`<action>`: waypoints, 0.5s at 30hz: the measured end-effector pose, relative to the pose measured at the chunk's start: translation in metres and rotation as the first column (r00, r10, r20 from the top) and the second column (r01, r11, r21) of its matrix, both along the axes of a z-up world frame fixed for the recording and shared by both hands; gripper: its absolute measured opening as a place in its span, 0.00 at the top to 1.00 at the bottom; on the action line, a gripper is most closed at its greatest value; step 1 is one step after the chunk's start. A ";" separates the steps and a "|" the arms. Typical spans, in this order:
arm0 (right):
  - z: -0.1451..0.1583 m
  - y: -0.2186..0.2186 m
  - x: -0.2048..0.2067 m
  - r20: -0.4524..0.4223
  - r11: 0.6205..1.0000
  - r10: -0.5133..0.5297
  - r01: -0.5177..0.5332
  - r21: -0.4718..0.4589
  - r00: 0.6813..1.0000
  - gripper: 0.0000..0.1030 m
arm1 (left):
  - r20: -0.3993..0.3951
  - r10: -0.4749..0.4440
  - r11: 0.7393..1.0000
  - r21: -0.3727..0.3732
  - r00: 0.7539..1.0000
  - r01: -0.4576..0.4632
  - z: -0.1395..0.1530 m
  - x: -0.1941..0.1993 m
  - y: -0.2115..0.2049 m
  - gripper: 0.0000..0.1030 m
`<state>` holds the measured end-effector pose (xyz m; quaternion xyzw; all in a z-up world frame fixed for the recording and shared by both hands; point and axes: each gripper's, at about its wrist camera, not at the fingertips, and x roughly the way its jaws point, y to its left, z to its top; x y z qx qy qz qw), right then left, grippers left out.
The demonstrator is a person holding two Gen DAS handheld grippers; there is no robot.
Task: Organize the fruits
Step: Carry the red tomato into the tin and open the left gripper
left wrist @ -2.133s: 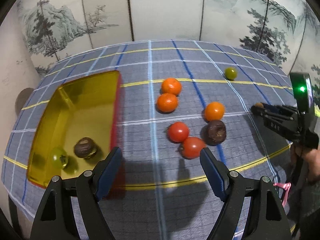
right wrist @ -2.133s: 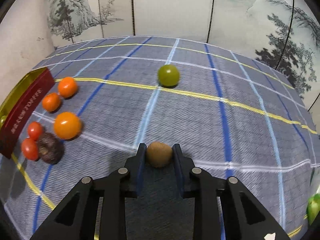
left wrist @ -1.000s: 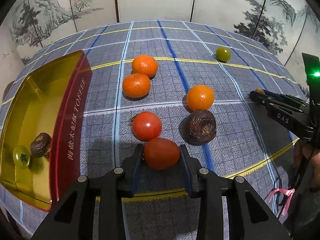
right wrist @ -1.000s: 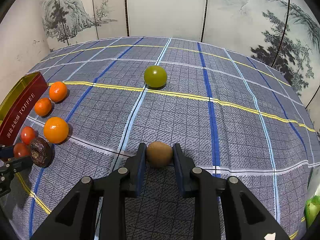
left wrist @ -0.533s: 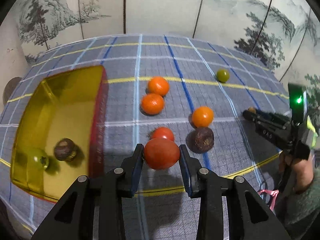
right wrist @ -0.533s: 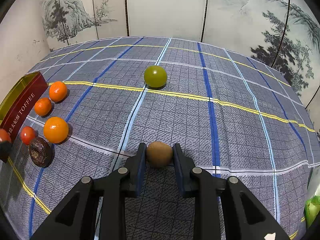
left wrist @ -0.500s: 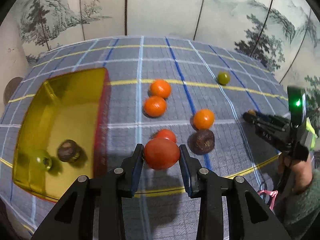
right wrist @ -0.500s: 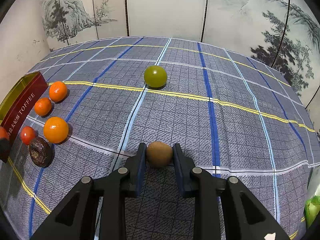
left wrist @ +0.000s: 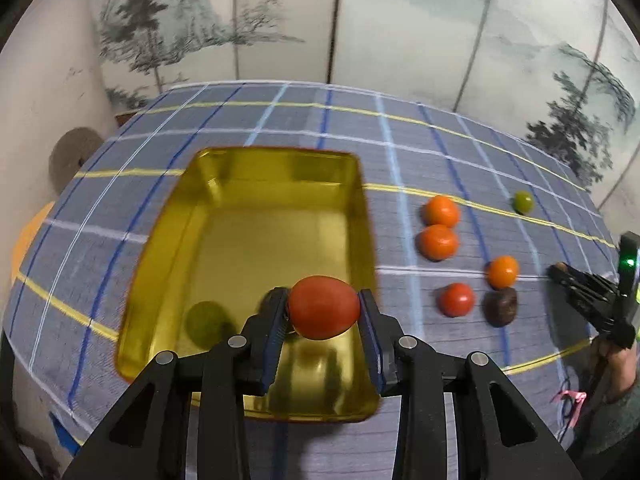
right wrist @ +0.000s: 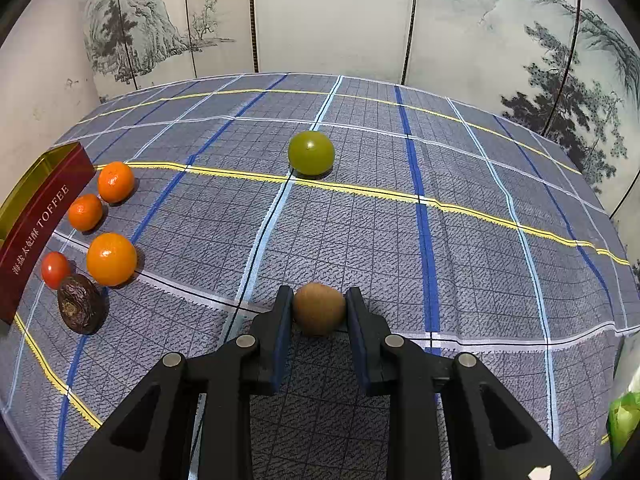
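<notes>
My left gripper (left wrist: 323,310) is shut on a red tomato (left wrist: 323,306) and holds it above the near right part of the gold tin (left wrist: 256,184). A blurred green fruit (left wrist: 206,320) lies in the tin. My right gripper (right wrist: 319,310) is shut on a brown kiwi (right wrist: 319,309) just above the cloth, and shows at the right edge of the left wrist view (left wrist: 560,270). On the cloth lie three oranges (right wrist: 111,258), a small red tomato (right wrist: 55,269), a dark passion fruit (right wrist: 80,309) and a green fruit (right wrist: 311,153).
The tin's red side wall (right wrist: 38,224) reads TOFFEE and stands at the left of the right wrist view. A painted screen (right wrist: 332,16) backs the table. A green object (right wrist: 624,420) sits off the table's right edge.
My left gripper closed on the red tomato, lifted it, and carried it left until it hangs over the tin. My right gripper has kept still with the kiwi.
</notes>
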<state>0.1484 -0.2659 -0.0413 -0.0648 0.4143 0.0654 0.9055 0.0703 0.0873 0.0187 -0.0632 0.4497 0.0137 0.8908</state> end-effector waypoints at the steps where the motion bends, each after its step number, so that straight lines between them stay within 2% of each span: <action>1: 0.000 0.000 0.000 0.000 1.000 0.000 0.000 0.000 1.000 0.76 | -0.007 0.012 1.000 -0.001 1.000 -0.012 -0.002 -0.001 0.005 0.65; 7: 0.000 0.001 0.000 0.001 1.000 0.000 0.000 -0.002 1.000 0.76 | -0.057 0.043 0.999 0.007 0.997 -0.043 -0.021 -0.001 0.023 0.65; 15: 0.000 0.001 0.000 0.002 1.000 0.000 0.000 -0.007 1.000 0.76 | -0.095 0.041 0.999 0.014 0.995 -0.040 -0.036 -0.002 0.028 0.65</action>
